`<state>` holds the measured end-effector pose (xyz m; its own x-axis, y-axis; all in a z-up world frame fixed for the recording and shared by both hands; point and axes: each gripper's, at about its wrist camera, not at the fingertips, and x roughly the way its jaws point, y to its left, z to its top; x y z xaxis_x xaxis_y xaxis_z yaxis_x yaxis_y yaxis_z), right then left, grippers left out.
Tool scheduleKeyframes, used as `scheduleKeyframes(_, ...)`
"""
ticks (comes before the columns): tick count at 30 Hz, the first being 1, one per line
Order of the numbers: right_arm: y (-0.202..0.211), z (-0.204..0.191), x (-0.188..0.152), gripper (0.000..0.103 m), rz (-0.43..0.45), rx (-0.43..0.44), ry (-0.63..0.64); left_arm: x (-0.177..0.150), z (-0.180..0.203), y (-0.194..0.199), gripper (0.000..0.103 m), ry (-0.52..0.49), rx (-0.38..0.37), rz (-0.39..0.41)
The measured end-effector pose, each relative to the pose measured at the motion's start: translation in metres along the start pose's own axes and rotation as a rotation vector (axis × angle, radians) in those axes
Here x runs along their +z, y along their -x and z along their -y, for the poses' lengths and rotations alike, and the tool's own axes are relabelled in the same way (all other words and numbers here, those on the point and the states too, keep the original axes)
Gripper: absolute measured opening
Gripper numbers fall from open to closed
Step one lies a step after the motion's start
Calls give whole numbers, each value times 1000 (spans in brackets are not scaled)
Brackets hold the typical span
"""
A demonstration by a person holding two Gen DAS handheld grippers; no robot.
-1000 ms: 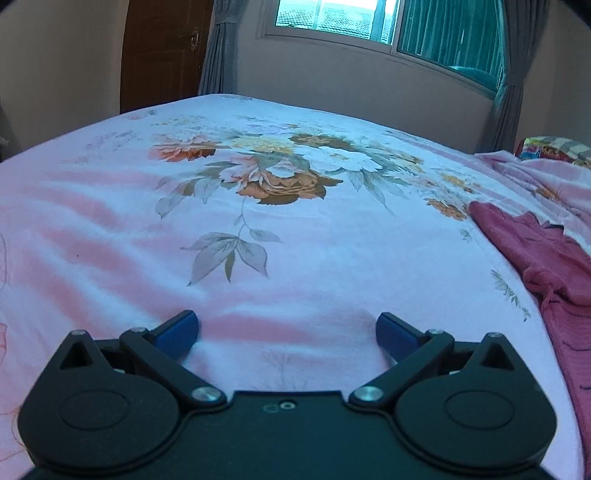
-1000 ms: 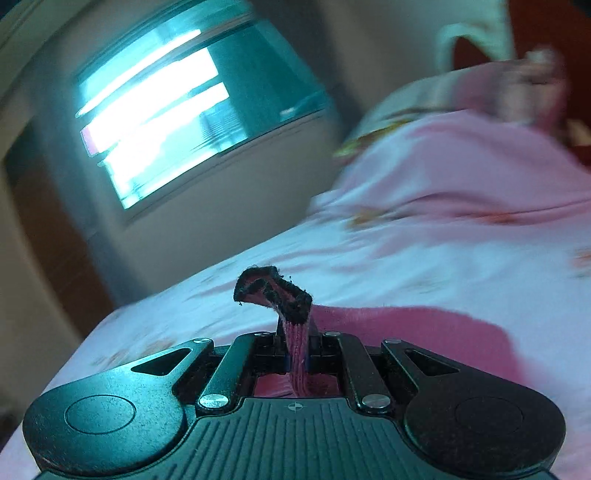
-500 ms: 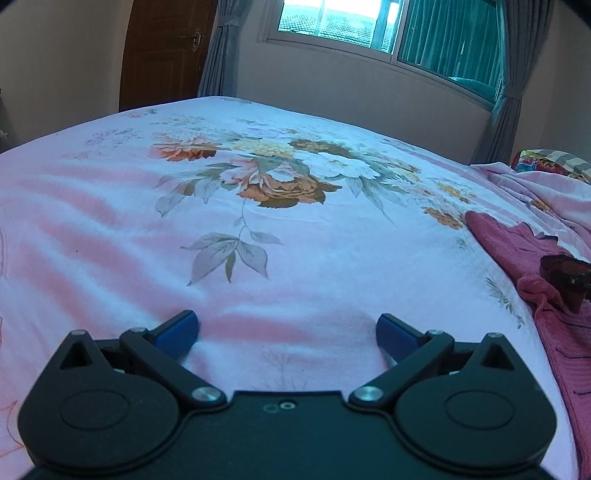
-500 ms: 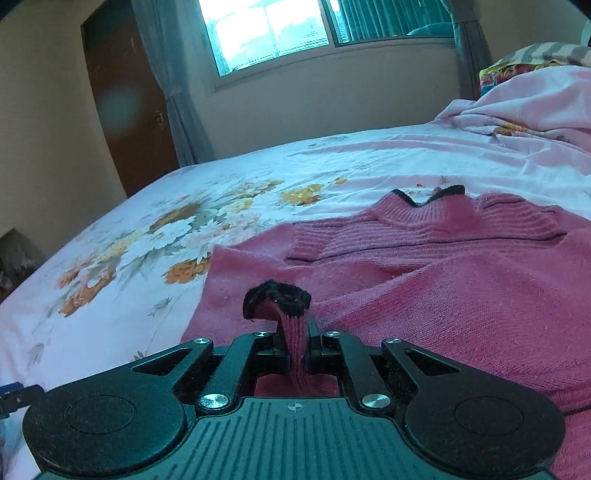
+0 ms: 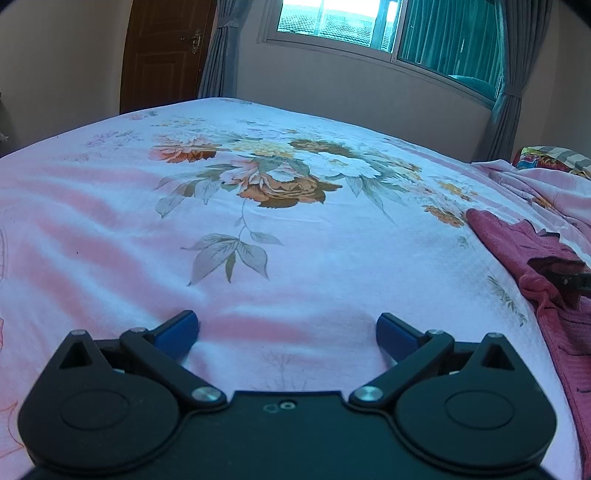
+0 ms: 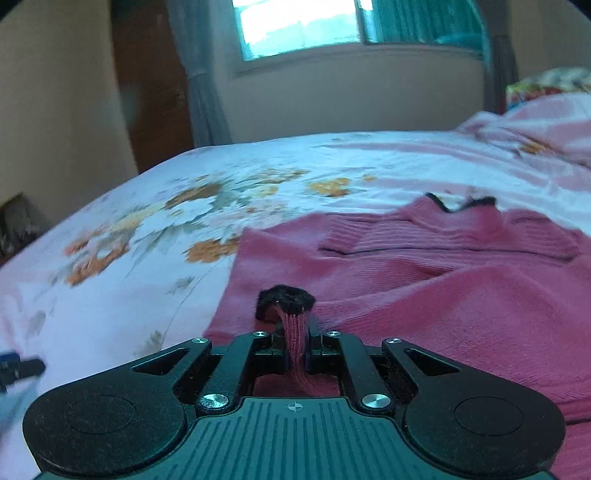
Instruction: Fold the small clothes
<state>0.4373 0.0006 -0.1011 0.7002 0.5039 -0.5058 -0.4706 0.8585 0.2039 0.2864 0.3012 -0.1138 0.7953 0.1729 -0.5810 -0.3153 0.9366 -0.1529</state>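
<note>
A magenta knit sweater [image 6: 424, 280] with black trim lies spread on the floral bed sheet [image 6: 147, 258]. My right gripper [image 6: 295, 345] is shut on a black-edged cuff of the sweater [image 6: 286, 299], held just above the garment. The sweater also shows at the right edge of the left wrist view [image 5: 517, 251], with the right gripper's tip [image 5: 569, 278] over it. My left gripper [image 5: 287, 328] is open and empty, low over the bare sheet, well left of the sweater.
A rumpled pink blanket [image 5: 535, 188] and a colourful pillow [image 5: 554, 157] lie at the far right of the bed. A window [image 5: 369, 26], curtains and a brown door [image 5: 162, 51] stand beyond the bed's far edge.
My right gripper swung round from the blanket side and now faces the sweater's collar, still holding the cuff. It has come into the left wrist view. The left gripper barely moved.
</note>
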Motion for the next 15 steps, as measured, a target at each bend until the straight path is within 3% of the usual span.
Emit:
scheduleKeyframes(2,-3,-5,-2,7,-2,-12,32,0,0,0,102,-1,2,0)
scheduleKeyframes(6,0,-17,-5,32,8,-27,91,-1,1,0,102,-4,4,1)
scheduleKeyframes(8,10,-20,-7,33,19,21,85,-1,1,0,102,-4,5,1)
scheduleKeyframes(10,20,-20,-9,58,14,103,69,-1,1,0,102,-4,5,1)
scheduleKeyframes(14,63,-17,-17,60,79,113,116,3,4,1,100,-10,14,-15)
scheduleKeyframes(15,74,-8,-17,60,88,97,106,8,7,4,92,-10,11,-8)
